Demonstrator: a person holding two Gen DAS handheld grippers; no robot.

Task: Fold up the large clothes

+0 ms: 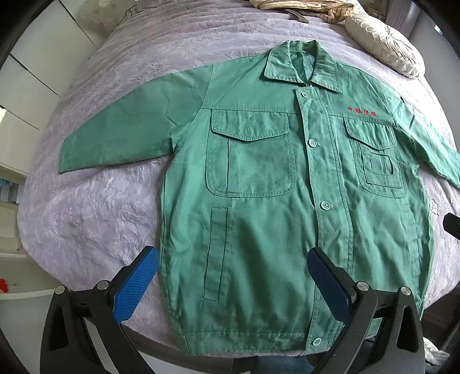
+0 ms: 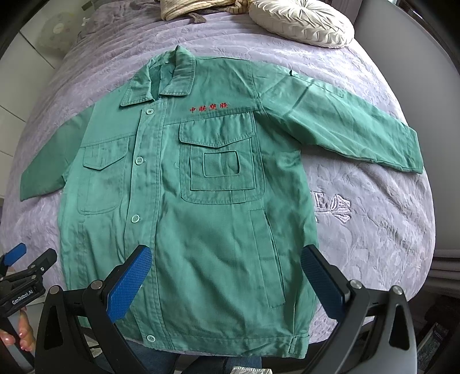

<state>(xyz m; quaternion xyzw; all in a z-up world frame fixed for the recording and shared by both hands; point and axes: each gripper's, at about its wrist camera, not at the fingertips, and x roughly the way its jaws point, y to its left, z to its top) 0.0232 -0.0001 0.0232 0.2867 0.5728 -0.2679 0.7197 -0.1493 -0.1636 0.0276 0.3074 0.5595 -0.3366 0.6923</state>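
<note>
Since nothing is folded yet, the green jacket [image 1: 258,187] is spread flat, buttoned, sleeves out (readying folds); left gripper [image 1: 233,287] and right gripper [image 2: 227,284] are held wide, empty, above the near hem.

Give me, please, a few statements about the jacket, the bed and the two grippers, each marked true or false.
1. The green jacket lies front-up, both sleeves spread. True.
2. The left gripper is clamped on the hem. False: its jaws stand open, holding nothing.
3. Red lettering sits above a chest pocket. True.
4. The jacket's front is unbuttoned. False: it is buttoned shut.
5. A white cushion lies beyond the collar. True.
</note>
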